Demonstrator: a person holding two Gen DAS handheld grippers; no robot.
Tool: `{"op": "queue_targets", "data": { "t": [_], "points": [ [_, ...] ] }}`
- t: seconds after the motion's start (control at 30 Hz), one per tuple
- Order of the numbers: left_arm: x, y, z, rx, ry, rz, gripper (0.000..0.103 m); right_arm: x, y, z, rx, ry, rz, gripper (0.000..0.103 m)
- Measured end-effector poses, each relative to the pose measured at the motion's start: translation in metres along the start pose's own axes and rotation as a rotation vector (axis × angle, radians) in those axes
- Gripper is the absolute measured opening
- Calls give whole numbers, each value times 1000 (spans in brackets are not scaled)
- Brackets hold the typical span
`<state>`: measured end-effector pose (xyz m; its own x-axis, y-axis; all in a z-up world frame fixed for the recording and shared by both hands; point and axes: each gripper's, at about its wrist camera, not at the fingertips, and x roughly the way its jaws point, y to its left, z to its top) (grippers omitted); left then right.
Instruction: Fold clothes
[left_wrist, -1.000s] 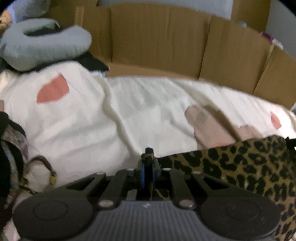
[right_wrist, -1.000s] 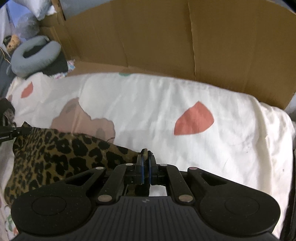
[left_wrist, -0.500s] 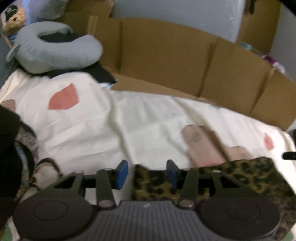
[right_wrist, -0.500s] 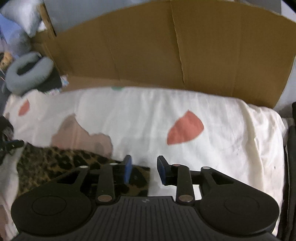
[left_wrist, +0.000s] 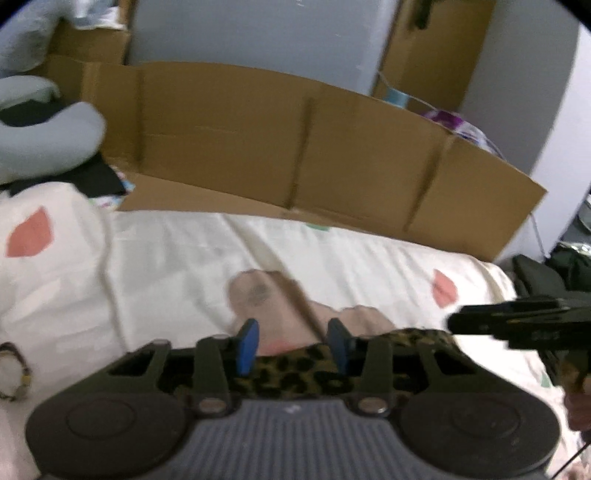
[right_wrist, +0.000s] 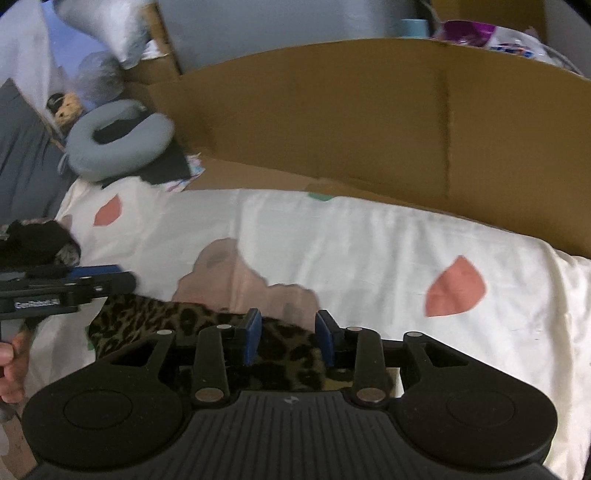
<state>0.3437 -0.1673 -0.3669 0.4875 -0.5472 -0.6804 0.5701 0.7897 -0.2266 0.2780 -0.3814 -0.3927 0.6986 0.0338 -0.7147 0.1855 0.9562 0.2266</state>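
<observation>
Both my left gripper and right gripper, jaws just narrowed slightly yet released, hang over the leopard-print garment, so I judge regrasping for another fold comes next.

Both grippers, left and right, release the leopard cloth and lift; jaws now narrowing slightly.

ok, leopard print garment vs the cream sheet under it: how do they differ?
The leopard print garment is dark and spotted all over; the cream sheet is pale with scattered coral patches. The garment is a small piece near the grippers; the sheet spreads far wider beneath it. Both are soft fabric.
</observation>
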Motion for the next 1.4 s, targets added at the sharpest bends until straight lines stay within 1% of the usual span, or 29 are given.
{"op": "queue_targets", "data": {
  "t": [0.07, 0.1, 0.3, 0.4, 0.67, 0.8, 0.9, 1.0, 1.03, 1.07, 1.17, 1.27, 1.4],
  "points": [
    [7, -7, -3, 11, 21, -21, 27, 4, 6, -2, -16, 12, 6, 30],
    [10, -10, -6, 17, 30, -28, 26, 7, 8, -3, -21, 21, 7, 27],
    [31, -26, -16, 55, 78, -66, 23, 23, 20, -10, -60, 68, 14, 20],
    [38, -30, -18, 70, 85, -69, 22, 29, 25, -12, -86, 72, 25, 19],
    [61, -24, -24, 64, 109, -60, 23, 53, 21, -15, -109, 105, 3, 16],
    [67, -19, -23, 29, 109, -68, 23, 61, 22, -20, -121, 96, -11, 16],
    [66, -18, -18, 24, 130, -72, 23, 63, 21, -17, -104, 112, -4, 16],
    [58, -16, -12, -9, 143, -81, 23, 60, 18, -11, -83, 131, 6, 15],
    [54, -16, -11, -13, 140, -82, 23, 56, 17, -9, -72, 123, 7, 15],
    [50, -16, -11, -15, 139, -85, 23, 51, 18, -8, -73, 108, 14, 17],
    [39, -18, -14, -27, 137, -78, 23, 37, 21, -7, -90, 70, 37, 17],
    [28, -22, -19, -31, 132, -87, 23, 29, 24, -11, -105, 69, 47, 17],
    [19, -33, -25, 11, 115, -102, 23, 24, 30, -20, -131, 79, 57, 17]
  ]
}}
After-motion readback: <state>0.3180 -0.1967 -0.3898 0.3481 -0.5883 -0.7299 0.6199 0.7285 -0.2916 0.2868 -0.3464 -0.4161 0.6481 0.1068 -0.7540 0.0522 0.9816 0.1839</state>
